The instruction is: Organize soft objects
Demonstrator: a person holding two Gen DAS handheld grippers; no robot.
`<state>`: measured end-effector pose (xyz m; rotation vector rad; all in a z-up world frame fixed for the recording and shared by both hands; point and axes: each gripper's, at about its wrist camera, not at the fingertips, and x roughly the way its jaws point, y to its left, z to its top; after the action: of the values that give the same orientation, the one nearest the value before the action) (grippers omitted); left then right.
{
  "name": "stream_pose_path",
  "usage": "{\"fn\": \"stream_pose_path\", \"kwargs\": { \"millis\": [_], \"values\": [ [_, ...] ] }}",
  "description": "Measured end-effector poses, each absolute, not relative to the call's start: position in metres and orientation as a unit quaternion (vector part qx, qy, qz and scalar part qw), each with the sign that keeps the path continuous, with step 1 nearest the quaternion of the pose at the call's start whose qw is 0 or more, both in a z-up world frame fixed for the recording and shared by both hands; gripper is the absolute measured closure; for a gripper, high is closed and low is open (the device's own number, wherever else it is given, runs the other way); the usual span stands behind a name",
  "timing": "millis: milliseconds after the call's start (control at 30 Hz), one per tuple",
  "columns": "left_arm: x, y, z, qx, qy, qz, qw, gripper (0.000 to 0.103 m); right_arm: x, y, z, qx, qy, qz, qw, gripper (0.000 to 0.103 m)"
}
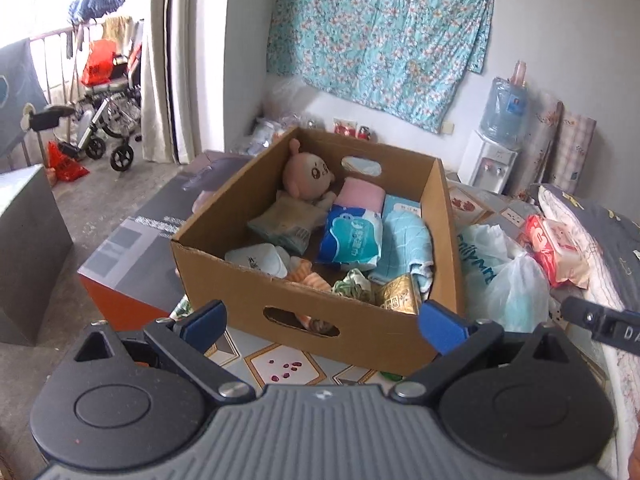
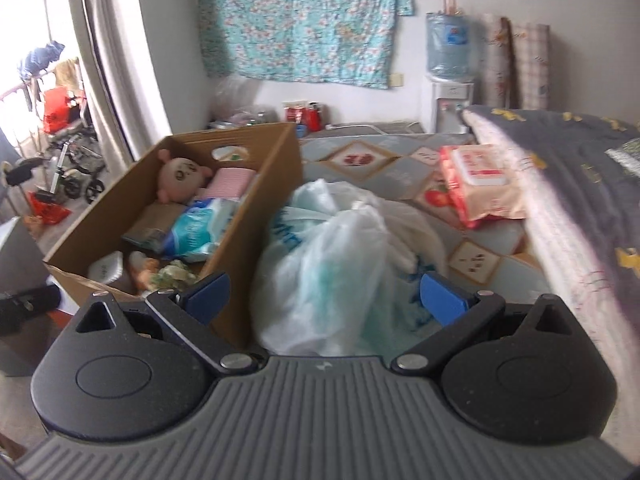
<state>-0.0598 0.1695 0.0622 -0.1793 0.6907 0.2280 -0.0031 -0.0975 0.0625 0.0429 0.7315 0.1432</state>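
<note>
Just ahead of the spread, empty right claw (image 2: 323, 298), the plastic bag (image 2: 340, 256) looks light, limp and slippery (pinch a bunched fold near its top).

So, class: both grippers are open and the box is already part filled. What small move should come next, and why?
Probably ease the right gripper forward and down onto the white plastic bag. Its jaws stand wide and empty with the bag right ahead, and the bag lies on the bed beside the cardboard box, not yet in it. The red wipes pack lies farther off.
</note>
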Motion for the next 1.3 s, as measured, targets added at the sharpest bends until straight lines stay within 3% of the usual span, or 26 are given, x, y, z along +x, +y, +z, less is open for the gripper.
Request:
{"fn": "stream_pose_path", "kwargs": {
  "millis": [233,533,900,1300],
  "values": [
    [-0.061,0.151,0.066,-0.047,0.346,0.125,0.929,0.000,-0.016,-0.110,0.066,-0.017,0.346,0.026,0.938,0.001],
    [-0.057,0.142,0.062,-0.049,0.350,0.088,0.931,0.000,-0.031,-0.123,0.069,0.037,0.339,0.040,0.939,0.001],
    [-0.051,0.147,0.050,-0.045,0.370,0.104,0.922,0.000,-0.026,-0.102,0.048,0.100,0.384,0.116,0.911,0.001],
    [-0.044,0.152,0.037,-0.034,0.395,0.109,0.912,0.000,-0.008,-0.056,0.033,0.058,0.418,0.144,0.895,0.001]
  ]
}}
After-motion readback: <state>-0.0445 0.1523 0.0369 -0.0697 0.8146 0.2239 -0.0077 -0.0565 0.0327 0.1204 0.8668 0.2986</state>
